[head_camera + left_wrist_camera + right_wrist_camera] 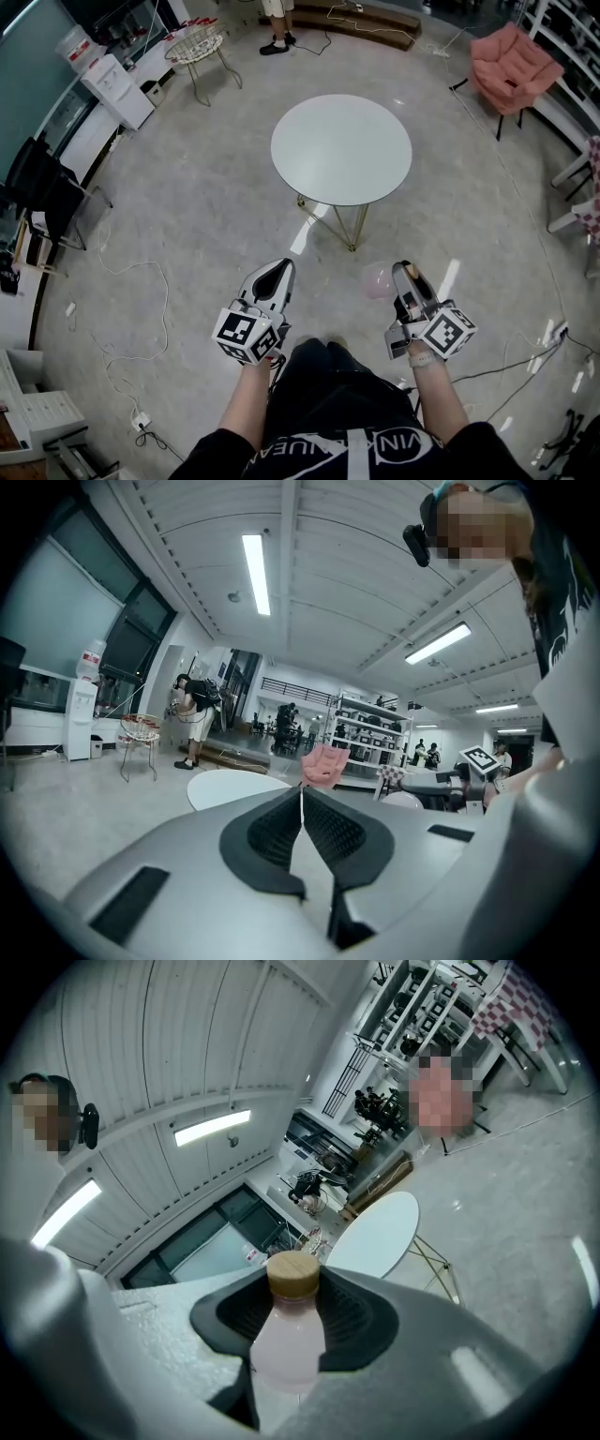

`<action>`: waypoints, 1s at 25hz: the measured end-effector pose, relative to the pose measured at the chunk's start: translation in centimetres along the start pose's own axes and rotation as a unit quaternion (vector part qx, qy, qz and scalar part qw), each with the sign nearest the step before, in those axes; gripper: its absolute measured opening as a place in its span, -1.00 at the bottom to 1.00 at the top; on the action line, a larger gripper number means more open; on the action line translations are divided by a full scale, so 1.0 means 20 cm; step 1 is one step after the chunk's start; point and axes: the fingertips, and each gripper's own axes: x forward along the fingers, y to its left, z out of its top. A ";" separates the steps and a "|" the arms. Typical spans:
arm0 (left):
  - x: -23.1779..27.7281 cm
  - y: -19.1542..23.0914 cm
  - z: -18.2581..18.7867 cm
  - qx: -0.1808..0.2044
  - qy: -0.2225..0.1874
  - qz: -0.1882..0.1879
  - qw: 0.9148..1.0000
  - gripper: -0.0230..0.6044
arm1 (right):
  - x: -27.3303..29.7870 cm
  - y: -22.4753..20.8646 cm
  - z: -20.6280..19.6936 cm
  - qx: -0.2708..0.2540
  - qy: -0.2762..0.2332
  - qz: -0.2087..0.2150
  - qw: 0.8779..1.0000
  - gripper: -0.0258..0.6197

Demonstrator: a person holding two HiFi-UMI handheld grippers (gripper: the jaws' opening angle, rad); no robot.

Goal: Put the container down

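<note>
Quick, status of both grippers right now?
Left gripper: closed, nothing between the jaws.
Right gripper: closed on the pink container.

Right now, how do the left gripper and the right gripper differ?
Jaws: the left gripper is closed pad to pad, while the right gripper is held partly apart.
Load: the left gripper holds nothing, while the right gripper clamps the pink container just below its tan cap.
Shared: both are held over the floor and point toward the round white table.
</note>
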 end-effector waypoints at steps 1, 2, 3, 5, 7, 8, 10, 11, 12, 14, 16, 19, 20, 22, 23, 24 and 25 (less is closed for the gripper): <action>0.00 0.00 0.01 0.000 -0.001 0.001 1.000 -0.88 | 0.00 0.00 0.00 0.002 -0.002 -0.001 1.000 -0.50; 0.00 0.01 0.01 0.000 -0.001 0.000 1.000 -0.88 | -0.01 -0.01 0.01 0.006 -0.006 -0.002 1.000 -0.50; -0.01 0.01 0.00 0.000 0.001 0.000 1.000 -0.88 | -0.01 -0.01 0.01 0.011 -0.009 -0.003 1.000 -0.50; -0.01 0.02 -0.01 -0.001 0.007 -0.001 1.000 -0.88 | 0.00 -0.01 0.00 0.017 -0.012 -0.005 1.000 -0.50; -0.01 0.03 -0.04 -0.004 0.011 -0.002 1.000 -0.88 | 0.00 -0.01 0.00 0.015 -0.012 -0.006 1.000 -0.50; 0.00 0.03 -0.05 -0.005 0.012 -0.004 1.000 -0.88 | 0.00 -0.02 0.01 0.014 -0.013 -0.007 1.000 -0.50; 0.04 0.03 -0.06 -0.005 0.013 -0.011 1.000 -0.88 | 0.01 -0.05 0.01 0.014 -0.017 -0.010 1.000 -0.50; 0.06 0.03 -0.07 -0.005 0.014 -0.015 1.000 -0.88 | 0.02 -0.05 0.02 0.013 -0.018 -0.013 1.000 -0.50; 0.09 0.03 -0.07 -0.005 0.013 -0.019 1.000 -0.88 | 0.02 -0.06 0.03 0.012 -0.019 -0.016 1.000 -0.50; 0.15 0.03 -0.06 -0.007 0.011 -0.025 1.000 -0.88 | 0.04 -0.09 0.05 0.011 -0.019 -0.022 1.000 -0.50; 0.22 0.01 -0.04 -0.009 0.008 -0.031 0.999 -0.88 | 0.05 -0.11 0.09 0.012 -0.020 -0.024 0.999 -0.50; 0.30 0.01 -0.04 -0.011 0.013 -0.039 0.999 -0.88 | 0.10 -0.15 0.14 0.011 -0.021 -0.025 0.999 -0.50; 0.32 0.02 -0.05 -0.012 0.016 -0.040 0.999 -0.88 | 0.12 -0.16 0.15 0.011 -0.021 -0.026 0.999 -0.50; 0.36 0.04 -0.05 -0.015 0.018 -0.039 0.999 -0.88 | 0.15 -0.18 0.17 0.012 -0.021 -0.027 0.999 -0.50; 0.38 0.06 -0.05 -0.015 0.018 -0.038 0.999 -0.88 | 0.17 -0.19 0.18 0.013 -0.021 -0.028 0.999 -0.50; 0.40 0.07 -0.04 -0.016 0.019 -0.037 0.999 -0.88 | 0.20 -0.20 0.19 0.013 -0.020 -0.029 0.999 -0.50; 0.42 0.09 -0.04 -0.017 0.020 -0.037 0.999 -0.88 | 0.22 -0.20 0.20 0.014 -0.019 -0.029 0.999 -0.50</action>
